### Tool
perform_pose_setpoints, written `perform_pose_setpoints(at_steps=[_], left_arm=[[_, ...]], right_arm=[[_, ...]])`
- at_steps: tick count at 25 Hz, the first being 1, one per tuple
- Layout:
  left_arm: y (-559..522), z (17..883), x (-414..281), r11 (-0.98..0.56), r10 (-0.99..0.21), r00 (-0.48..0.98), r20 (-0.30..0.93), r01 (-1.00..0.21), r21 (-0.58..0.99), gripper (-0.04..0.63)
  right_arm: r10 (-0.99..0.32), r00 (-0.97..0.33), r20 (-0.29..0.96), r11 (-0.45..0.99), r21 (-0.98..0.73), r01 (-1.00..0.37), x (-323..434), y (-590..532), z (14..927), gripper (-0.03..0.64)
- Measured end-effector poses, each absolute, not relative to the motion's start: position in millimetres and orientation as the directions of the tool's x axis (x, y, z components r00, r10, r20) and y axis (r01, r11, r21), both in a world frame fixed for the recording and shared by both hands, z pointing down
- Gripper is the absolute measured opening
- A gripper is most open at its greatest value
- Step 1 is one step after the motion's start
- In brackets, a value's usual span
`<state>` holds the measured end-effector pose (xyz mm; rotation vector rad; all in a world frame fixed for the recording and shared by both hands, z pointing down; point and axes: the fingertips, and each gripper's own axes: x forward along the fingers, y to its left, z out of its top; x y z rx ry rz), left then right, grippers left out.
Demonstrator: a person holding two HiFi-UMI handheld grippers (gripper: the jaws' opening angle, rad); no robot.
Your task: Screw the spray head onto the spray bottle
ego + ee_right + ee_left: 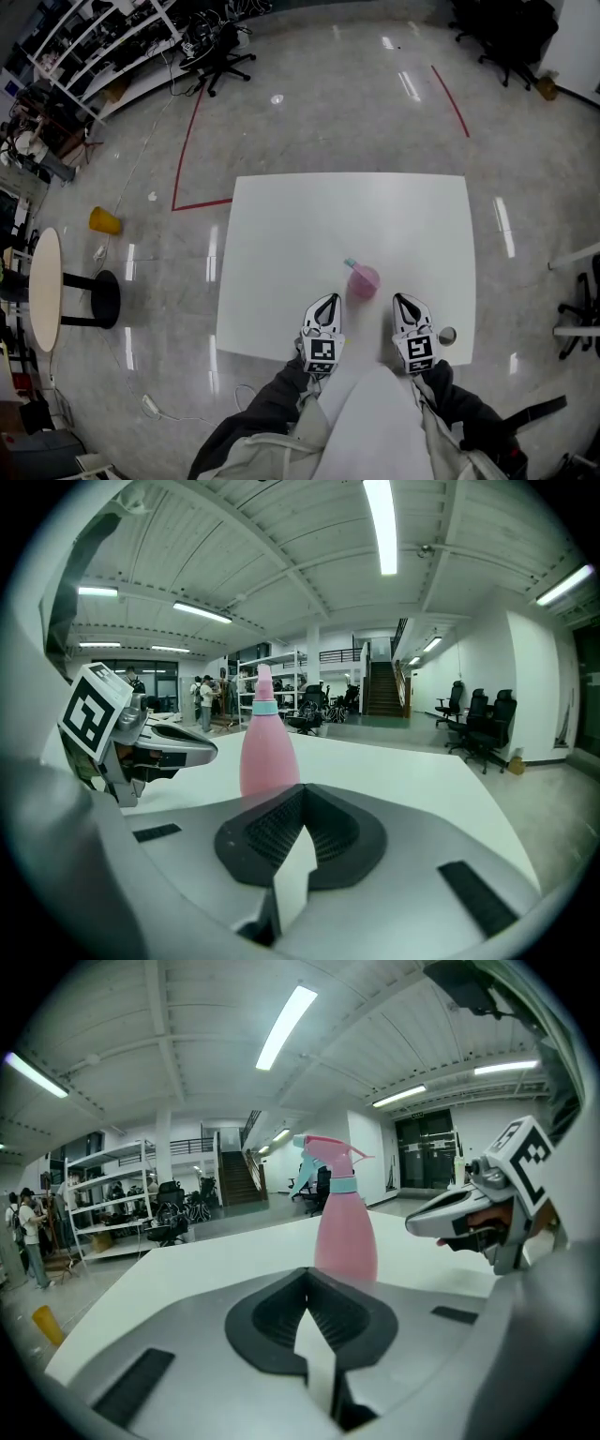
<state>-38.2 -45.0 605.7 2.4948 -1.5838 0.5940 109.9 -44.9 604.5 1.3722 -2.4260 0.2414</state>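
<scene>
- You are standing over one white table [281, 234] filling the frame's centre, on a glossy grey floor [328, 103], with shelving [98, 47] in the upper left.
- You are holding two grippers at lower centre, the left gripper [326, 302] and the right gripper [405, 303], both with jaws pressed together on nothing.
- One pink spray bottle [364, 279] is standing upright between them, just above their tips, touching neither.

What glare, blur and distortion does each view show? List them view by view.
Head view: fisheye bows the edges of the white square table, and light reflections streak the glossy grey floor. Left gripper view: dark vignette corners, bright ceiling strip light, pink plastic spray bottle in focus. Right gripper view: same vignette, curved ceiling beams.
</scene>
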Motion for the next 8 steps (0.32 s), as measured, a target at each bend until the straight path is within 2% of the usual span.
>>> perform_pose_setpoints(at_steps=[8], left_arm=[[-37,618,-17,-0.511,-0.807,0.433,0.401,-0.852,-0.109,0.008]], right_arm=[[-0.759,-0.514,0.399,0.56,-0.004,-0.829,100,-38,622,-0.005]])
